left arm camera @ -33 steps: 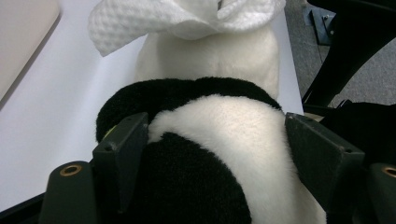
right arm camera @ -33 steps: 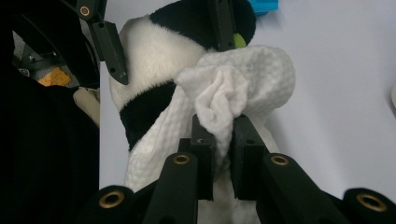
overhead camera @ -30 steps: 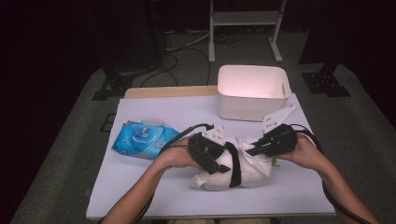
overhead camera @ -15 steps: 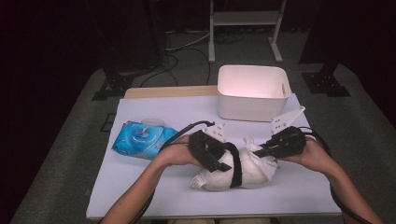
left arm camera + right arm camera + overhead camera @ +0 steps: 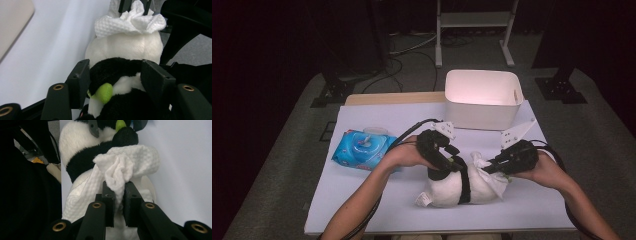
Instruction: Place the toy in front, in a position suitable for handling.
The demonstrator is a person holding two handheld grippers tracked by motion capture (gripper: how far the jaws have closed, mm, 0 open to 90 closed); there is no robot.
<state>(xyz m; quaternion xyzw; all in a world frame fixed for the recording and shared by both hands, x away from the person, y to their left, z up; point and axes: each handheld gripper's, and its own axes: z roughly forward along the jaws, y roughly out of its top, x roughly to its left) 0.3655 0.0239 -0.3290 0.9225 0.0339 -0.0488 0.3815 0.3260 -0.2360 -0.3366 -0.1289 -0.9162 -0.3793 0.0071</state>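
One plush penguin (image 5: 452,187) lying flat, long axis left-right, head toward left gripper (image 5: 451,162).

Bare forearms, no sleeves, carry two black grippers, left gripper (image 5: 451,163) and right gripper (image 5: 492,170), each with blocky fingers (image 5: 109,202), brass-ringed screw holes, a grey three-cornered plate and a trailing black cable.

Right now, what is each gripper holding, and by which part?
The right gripper pinches a bunched white wipe at its gathered middle. The left gripper, jaws just closing, clasps the plush panda at its black part.
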